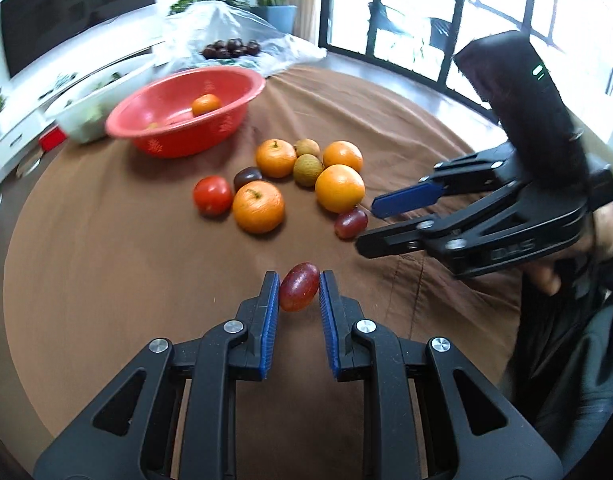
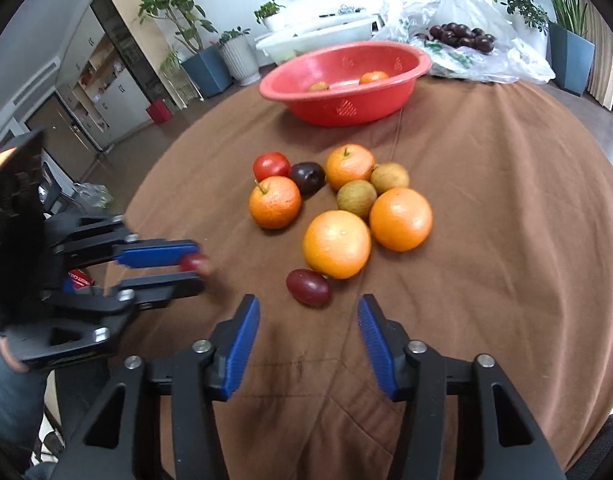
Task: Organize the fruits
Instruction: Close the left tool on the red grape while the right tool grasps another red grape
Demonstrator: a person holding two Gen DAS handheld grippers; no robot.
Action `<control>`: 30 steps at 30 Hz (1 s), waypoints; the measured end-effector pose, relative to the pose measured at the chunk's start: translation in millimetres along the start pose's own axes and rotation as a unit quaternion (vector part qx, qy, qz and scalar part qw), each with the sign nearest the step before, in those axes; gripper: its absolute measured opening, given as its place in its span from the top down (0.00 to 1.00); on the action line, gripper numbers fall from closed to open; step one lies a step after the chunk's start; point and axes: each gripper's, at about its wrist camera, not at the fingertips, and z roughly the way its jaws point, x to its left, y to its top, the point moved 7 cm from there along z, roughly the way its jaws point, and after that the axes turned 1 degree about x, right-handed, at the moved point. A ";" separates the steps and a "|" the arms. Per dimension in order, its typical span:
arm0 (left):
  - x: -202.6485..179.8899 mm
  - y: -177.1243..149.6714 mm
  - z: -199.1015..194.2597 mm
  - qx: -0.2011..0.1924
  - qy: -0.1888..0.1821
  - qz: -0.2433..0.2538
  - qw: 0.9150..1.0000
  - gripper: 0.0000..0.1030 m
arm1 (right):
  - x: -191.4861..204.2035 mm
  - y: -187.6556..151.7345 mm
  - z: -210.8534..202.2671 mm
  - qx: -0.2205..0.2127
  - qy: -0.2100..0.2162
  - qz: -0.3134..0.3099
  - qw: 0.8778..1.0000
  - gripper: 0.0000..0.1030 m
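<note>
Above the brown-clothed table point(image 1: 106, 280), the left tongs point(image 1: 299, 286) clamp an oval red grape point(image 1: 299, 286) (lifted), bound for the red plastic bowl point(image 1: 242, 98); the right tongs point(image 2: 308, 322) gape around another red grape point(image 2: 308, 287), needing closure.

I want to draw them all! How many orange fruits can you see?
5. Four oranges sit on the brown cloth. One lies inside the red bowl. More may hide in the bowl.

Right gripper point(image 2: 308, 346) open near red grape point(image 2: 308, 287).
</note>
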 end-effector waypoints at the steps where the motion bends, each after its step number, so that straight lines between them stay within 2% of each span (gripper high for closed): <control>1: -0.6 -2.7 -2.8 -0.004 -0.001 -0.005 1.000 0.82 | 2.4 0.9 2.1 -0.003 -0.014 -0.007 1.000 0.51; 7: -3.8 -6.7 -18.3 -0.031 -0.009 -0.027 0.999 0.82 | 5.1 5.8 7.0 -0.013 -0.066 -0.007 0.998 0.56; 10: -5.0 -6.5 -22.6 -0.039 -0.009 -0.031 0.999 0.82 | 5.7 6.3 9.1 -0.016 -0.101 -0.005 0.995 0.64; 14: -4.5 -9.2 -27.1 -0.047 -0.011 -0.041 0.998 0.82 | 11.3 5.2 11.9 -0.020 -0.138 -0.024 0.990 0.65; 19: -3.9 -11.5 -30.6 -0.052 -0.011 -0.050 0.997 0.82 | 15.1 4.1 14.0 -0.020 -0.162 -0.042 0.986 0.66; 23: -4.3 -12.2 -31.4 -0.053 -0.012 -0.053 0.997 0.82 | 14.3 3.3 12.2 -0.020 -0.162 -0.043 0.986 0.73; 30: -3.5 -12.6 -24.9 -0.046 -0.012 -0.057 0.997 0.82 | 11.1 -0.6 5.6 -0.014 -0.130 -0.012 0.991 0.74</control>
